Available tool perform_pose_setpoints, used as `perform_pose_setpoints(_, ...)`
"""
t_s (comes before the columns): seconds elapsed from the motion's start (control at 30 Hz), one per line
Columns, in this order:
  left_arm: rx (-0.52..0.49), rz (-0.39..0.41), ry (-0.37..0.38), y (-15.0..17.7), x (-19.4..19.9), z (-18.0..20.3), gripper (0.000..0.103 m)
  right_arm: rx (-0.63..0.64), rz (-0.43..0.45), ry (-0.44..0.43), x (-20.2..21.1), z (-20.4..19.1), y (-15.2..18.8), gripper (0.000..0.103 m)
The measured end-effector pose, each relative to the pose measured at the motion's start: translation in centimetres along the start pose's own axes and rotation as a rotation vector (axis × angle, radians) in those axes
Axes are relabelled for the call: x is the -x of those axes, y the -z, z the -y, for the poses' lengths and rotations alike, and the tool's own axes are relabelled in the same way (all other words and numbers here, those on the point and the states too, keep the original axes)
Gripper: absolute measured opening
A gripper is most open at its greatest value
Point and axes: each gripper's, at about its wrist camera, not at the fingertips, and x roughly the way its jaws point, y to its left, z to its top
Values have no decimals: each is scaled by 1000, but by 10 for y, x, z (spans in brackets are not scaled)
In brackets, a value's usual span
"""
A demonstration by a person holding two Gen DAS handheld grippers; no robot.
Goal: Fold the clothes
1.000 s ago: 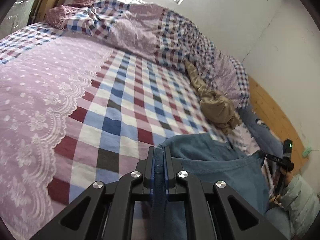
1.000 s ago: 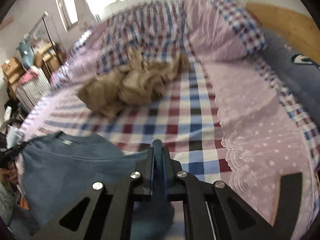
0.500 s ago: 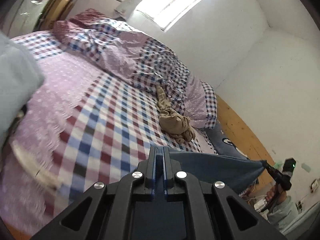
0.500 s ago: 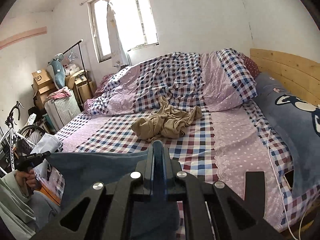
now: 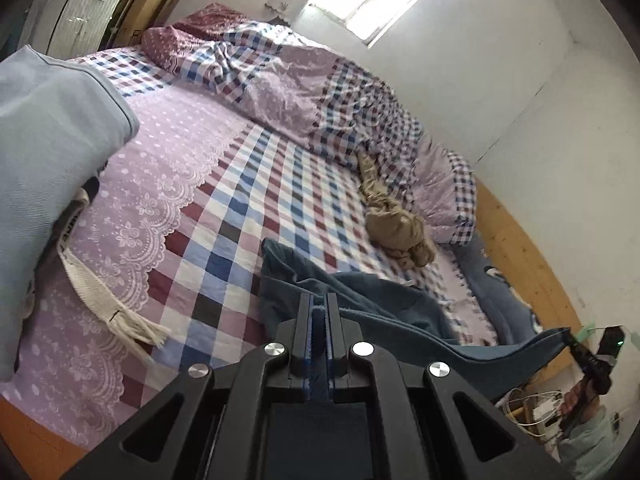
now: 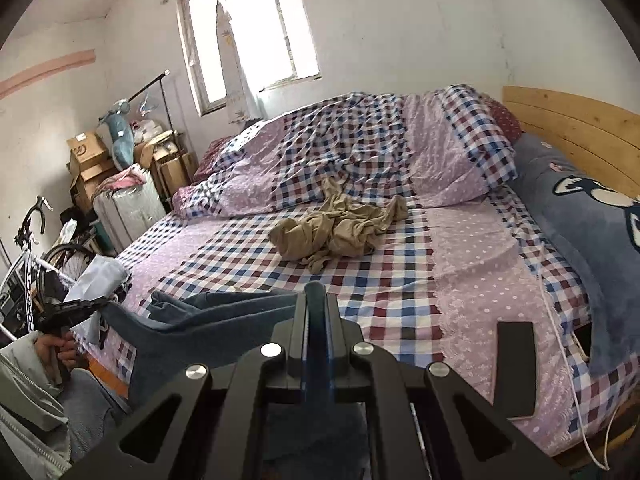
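A dark blue garment (image 5: 384, 312) hangs stretched between both grippers at the near edge of the bed, and its far part lies crumpled on the checked sheet (image 5: 248, 216). My left gripper (image 5: 319, 310) is shut on one edge of it. My right gripper (image 6: 316, 300) is shut on the other edge of the blue garment (image 6: 208, 320). Each gripper also shows in the other's view, the right gripper (image 5: 576, 344) at far right, the left gripper (image 6: 92, 306) at far left. A crumpled tan garment (image 6: 340, 228) lies mid-bed.
A bunched checked duvet (image 6: 360, 148) fills the far side of the bed. A blue plush blanket (image 6: 580, 220) lies by the wooden headboard (image 6: 580, 128). A white cable (image 6: 560, 320) runs over the bed's right edge. A bicycle (image 6: 28, 256) and boxes stand at left. A light blue sleeve (image 5: 48, 128) fills that view's left.
Both grippers have pulled back from the bed and risen, lifting the blue garment off the sheet and stretching it between them. Over the last half second they have hardly moved.
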Motion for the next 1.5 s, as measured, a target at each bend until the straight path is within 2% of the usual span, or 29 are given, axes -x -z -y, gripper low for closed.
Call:
perform_pose_setpoints(0.37, -49, 76, 166, 22, 102, 55, 4, -27, 84, -75, 57, 9, 12, 5)
perform_pose_setpoints(0.47, -64, 90, 202, 25, 118, 68, 4, -28, 107, -83, 67, 10, 12, 5)
perform_pose_setpoints(0.63, -49, 103, 203, 22, 126, 72, 4, -36, 107, -73, 64, 10, 6, 5)
perform_pose_setpoints(0.8, -33, 80, 107, 10, 106, 63, 4, -30, 76, -50, 30, 16, -10, 5)
perform_pose_setpoints(0.93, 3, 39, 13, -9, 65, 45, 4, -41, 5, -30, -32, 26, -29, 5)
perform_pose_setpoints(1.03, 35, -7, -48, -25, 17, 24, 4, -68, -104, 0, -109, 42, -36, 5)
perform_pose_setpoints(1.17, 51, -72, -124, -39, -52, -6, 4, -87, -273, 48, -198, 62, -27, 5)
perform_pose_setpoints(1.3, 51, -123, -163, -46, -96, -23, 4, -137, -390, 93, -253, 87, -7, 9)
perform_pose_setpoints(1.4, 65, -121, -137, -52, -105, -34, 5, -198, -437, 141, -271, 110, 2, 13)
perform_pose_setpoints(1.47, 76, -100, -134, -60, -102, -43, 14, -206, -434, 182, -272, 120, 1, 17)
perform_pose_setpoints(1.5, 78, -83, -138, -65, -99, -47, 29, -196, -419, 200, -269, 123, -2, 24)
